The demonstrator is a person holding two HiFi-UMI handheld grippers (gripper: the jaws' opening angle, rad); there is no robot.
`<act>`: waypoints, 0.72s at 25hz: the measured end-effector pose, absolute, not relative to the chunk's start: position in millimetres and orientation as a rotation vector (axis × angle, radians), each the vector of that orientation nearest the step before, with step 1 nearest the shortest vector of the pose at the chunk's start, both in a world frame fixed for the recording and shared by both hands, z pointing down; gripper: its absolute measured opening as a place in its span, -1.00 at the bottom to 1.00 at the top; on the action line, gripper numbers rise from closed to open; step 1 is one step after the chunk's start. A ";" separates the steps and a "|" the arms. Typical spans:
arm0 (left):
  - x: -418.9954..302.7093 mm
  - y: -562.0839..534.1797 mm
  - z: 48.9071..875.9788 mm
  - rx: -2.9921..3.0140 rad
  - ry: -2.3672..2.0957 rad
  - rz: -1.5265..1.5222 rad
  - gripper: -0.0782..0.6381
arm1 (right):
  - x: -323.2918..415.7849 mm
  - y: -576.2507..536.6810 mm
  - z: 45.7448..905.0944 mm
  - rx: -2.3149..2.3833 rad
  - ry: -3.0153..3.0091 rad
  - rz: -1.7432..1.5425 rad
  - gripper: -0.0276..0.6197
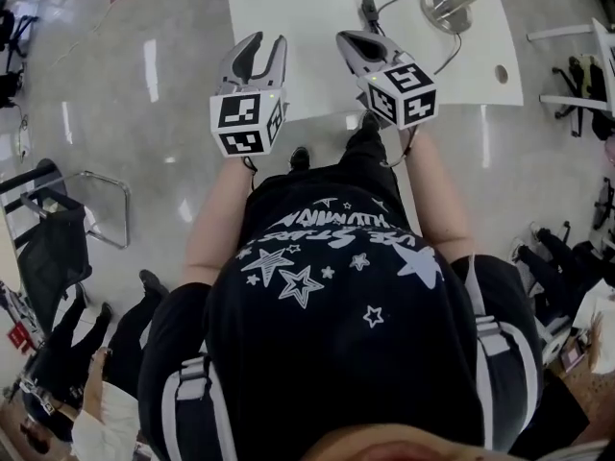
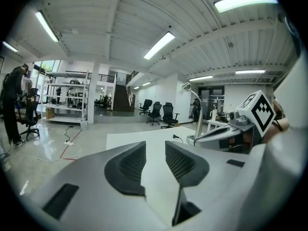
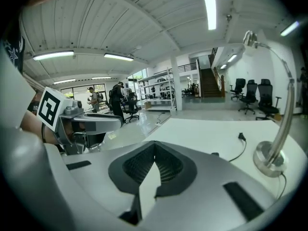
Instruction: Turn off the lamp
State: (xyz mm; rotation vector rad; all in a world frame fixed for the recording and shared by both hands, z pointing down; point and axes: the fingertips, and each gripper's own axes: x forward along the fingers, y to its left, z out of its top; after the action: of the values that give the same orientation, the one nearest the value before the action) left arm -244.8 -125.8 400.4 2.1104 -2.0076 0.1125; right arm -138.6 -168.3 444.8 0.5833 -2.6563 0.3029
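Note:
The lamp stands on the white table (image 1: 288,27). Its round metal base (image 1: 444,8) is at the far right, and a thin curved pole (image 3: 284,124) rises to the head (image 3: 248,37). Its black cord carries a small inline switch (image 1: 369,10) (image 3: 241,136). My left gripper (image 1: 259,51) (image 2: 155,155) hovers over the table's near edge, jaws apart with nothing between them. My right gripper (image 1: 363,46) (image 3: 154,150) is held beside it, just short of the switch, with its fingertips touching and nothing in them. Neither gripper touches the lamp.
The table has a cable hole (image 1: 501,73) near its right edge. A black chair (image 1: 58,229) stands on the glossy floor to the left, and more chairs (image 1: 586,75) are to the right. Another person's legs (image 1: 77,344) show at the lower left. Office chairs (image 2: 161,113) and shelves (image 2: 67,95) lie beyond.

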 end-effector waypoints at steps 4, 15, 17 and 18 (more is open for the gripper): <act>-243.3 -114.1 399.6 2.156 -1.969 0.121 -0.53 | -126.4 -148.7 439.4 0.676 -2.661 0.355 -0.90; -187.9 -107.0 386.9 2.276 -1.861 0.142 -0.71 | -70.0 -120.0 423.1 0.825 -2.698 0.384 -0.90; -176.6 -101.7 383.4 2.297 -1.841 0.144 -0.71 | -57.1 -110.3 417.4 0.852 -2.704 0.383 -0.90; -170.5 -98.0 381.6 2.305 -1.835 0.143 -0.71 | -49.6 -104.8 415.0 0.865 -2.707 0.386 -0.90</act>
State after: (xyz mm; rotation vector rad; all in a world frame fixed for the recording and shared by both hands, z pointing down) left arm -170.5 -98.0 381.6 2.3054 -1.8350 0.1433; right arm -49.6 -104.8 415.0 0.8652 -2.7069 0.3856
